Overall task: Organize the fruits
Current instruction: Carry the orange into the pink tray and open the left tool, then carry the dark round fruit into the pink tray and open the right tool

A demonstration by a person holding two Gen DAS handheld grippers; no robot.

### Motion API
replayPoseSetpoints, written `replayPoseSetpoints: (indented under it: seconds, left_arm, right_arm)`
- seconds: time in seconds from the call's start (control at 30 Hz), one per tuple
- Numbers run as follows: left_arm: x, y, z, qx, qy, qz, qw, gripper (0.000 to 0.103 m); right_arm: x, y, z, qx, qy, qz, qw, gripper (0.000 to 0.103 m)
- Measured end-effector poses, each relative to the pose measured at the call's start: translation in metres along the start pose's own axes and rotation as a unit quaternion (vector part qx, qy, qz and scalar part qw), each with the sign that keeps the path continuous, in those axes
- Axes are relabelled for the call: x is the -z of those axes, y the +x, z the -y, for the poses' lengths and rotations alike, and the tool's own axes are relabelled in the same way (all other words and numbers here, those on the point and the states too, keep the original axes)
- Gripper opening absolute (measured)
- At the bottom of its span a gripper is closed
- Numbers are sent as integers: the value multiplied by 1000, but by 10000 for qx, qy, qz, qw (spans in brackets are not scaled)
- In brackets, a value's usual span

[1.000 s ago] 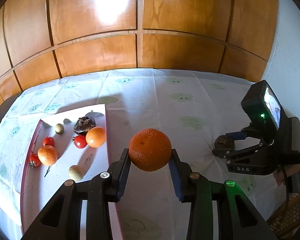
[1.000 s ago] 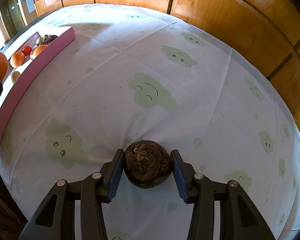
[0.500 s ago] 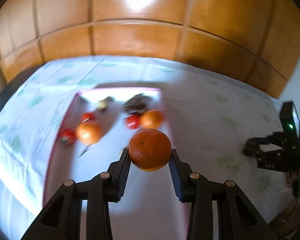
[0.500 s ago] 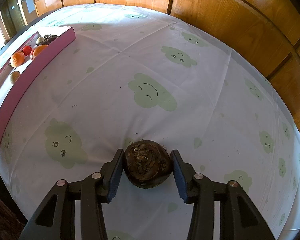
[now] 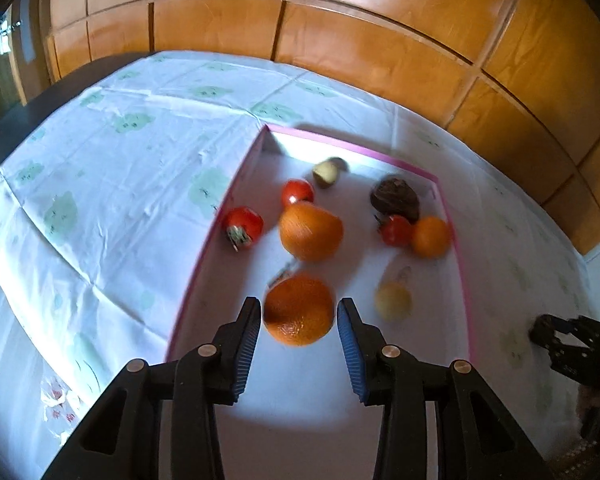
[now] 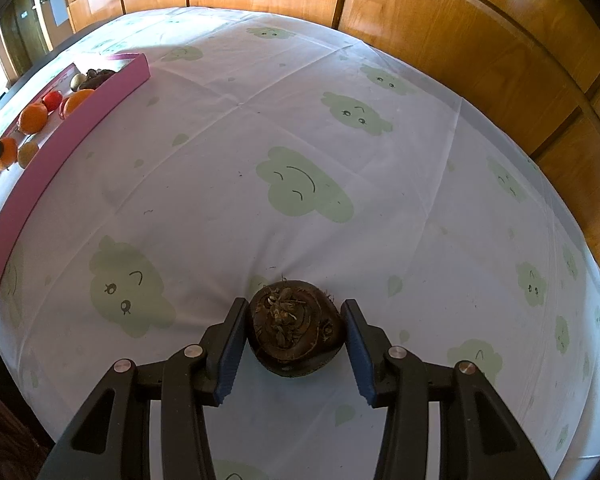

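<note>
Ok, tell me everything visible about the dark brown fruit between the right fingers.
The dark brown fruit is round, rough and matte, with a dried, fibrous crown facing the camera. It rests on the cloud-print tablecloth, far from the pink tray. The right gripper brackets it; whether the fingers touch it is unclear.

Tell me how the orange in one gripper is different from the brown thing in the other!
The orange is bright and smooth; the brown fruit is dark, rough and crusty. The orange is over the pink tray; the brown fruit sits on the tablecloth, away from it. Both are roundish, each between gripper fingers.
</note>
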State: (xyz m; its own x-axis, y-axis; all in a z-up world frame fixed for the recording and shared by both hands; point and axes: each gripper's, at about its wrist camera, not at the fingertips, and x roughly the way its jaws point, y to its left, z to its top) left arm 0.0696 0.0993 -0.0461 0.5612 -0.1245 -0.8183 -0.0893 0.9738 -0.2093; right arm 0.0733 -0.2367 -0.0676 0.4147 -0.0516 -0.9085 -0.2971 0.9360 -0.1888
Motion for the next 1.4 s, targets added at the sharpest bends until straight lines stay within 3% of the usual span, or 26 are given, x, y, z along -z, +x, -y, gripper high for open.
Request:
replayPoseSetpoints:
  seconds: [0.23,0.37,0.9,1.13,1.4]
  left_arm:
    - [-1,-8,4,-377,240,278,9986,42]
    - [2,-23,10,-646,306,634,9954,49]
    - [10,-41,47,-317,774,900,9924,53]
    - [13,-42,47,-303,737,886,9929,53]
    - [15,-42,43,-294,680,881,9934,53]
  right_arm:
    - [1,0,-1,51,-12,22,10000,47]
    - [1,-1,-1,70,0,24,10000,47]
    - [-8,1,-2,172,252,-236,9993,47]
    - [-11,-7,-19,-312,392,-144,9986,47]
    - [-34,-34,-62,-948,199,310,9948,47]
